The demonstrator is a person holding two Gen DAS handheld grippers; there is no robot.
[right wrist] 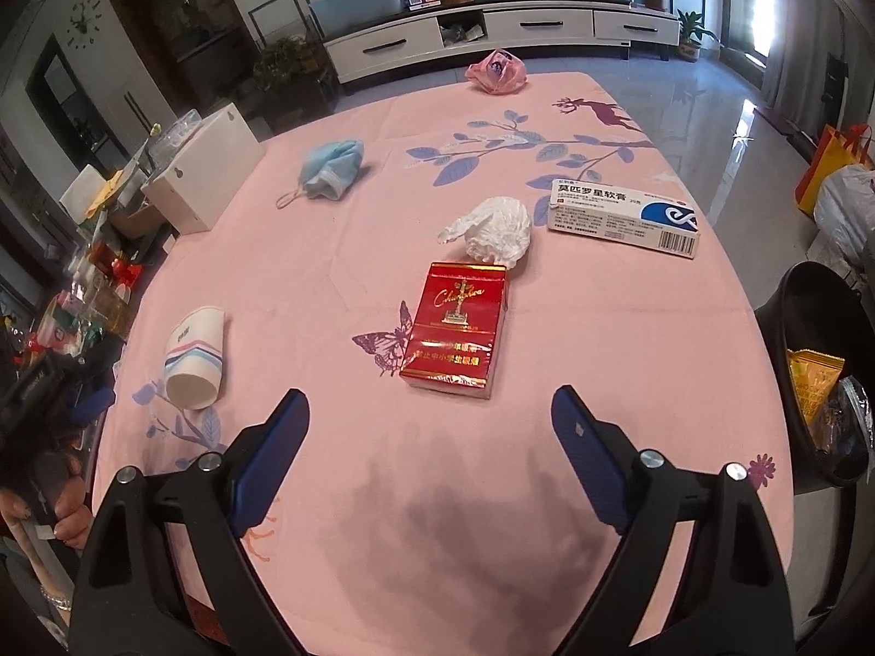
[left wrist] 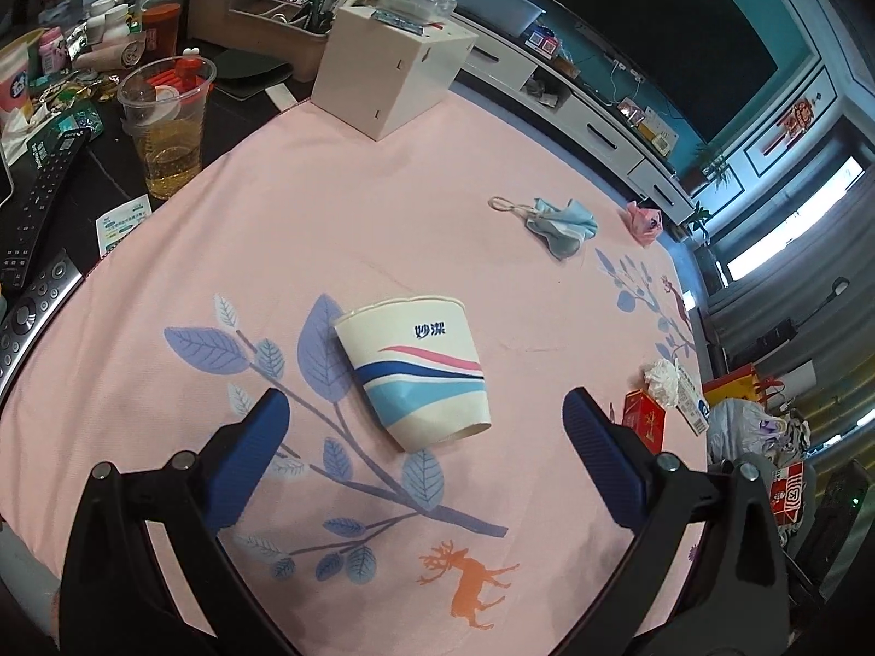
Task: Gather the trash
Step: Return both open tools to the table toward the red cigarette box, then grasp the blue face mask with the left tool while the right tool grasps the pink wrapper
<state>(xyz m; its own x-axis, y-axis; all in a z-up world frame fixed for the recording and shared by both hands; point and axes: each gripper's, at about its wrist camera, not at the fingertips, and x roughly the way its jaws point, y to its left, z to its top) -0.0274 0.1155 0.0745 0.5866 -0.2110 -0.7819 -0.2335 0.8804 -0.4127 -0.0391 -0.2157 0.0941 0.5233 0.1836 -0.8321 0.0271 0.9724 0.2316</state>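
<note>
Trash lies scattered over the pink cloth (right wrist: 383,492): a paper cup (left wrist: 415,372) tipped on its side, a red pack (right wrist: 456,328), a crumpled tissue (right wrist: 495,229) touching the pack's far end, a blue mask (right wrist: 331,169), a medicine box (right wrist: 623,216) and a pink wad (right wrist: 495,71) at the far edge. The left gripper (left wrist: 426,437) hovers with jaws spread wide and empty, the cup lying between and just ahead of its fingers, apparently lined up for a grab across the cup's wall. The right gripper (right wrist: 432,432) is likewise spread and empty, facing the pack. A black bin (right wrist: 809,382), already holding wrappers, stands just off the table's right edge, handy for drops.
</note>
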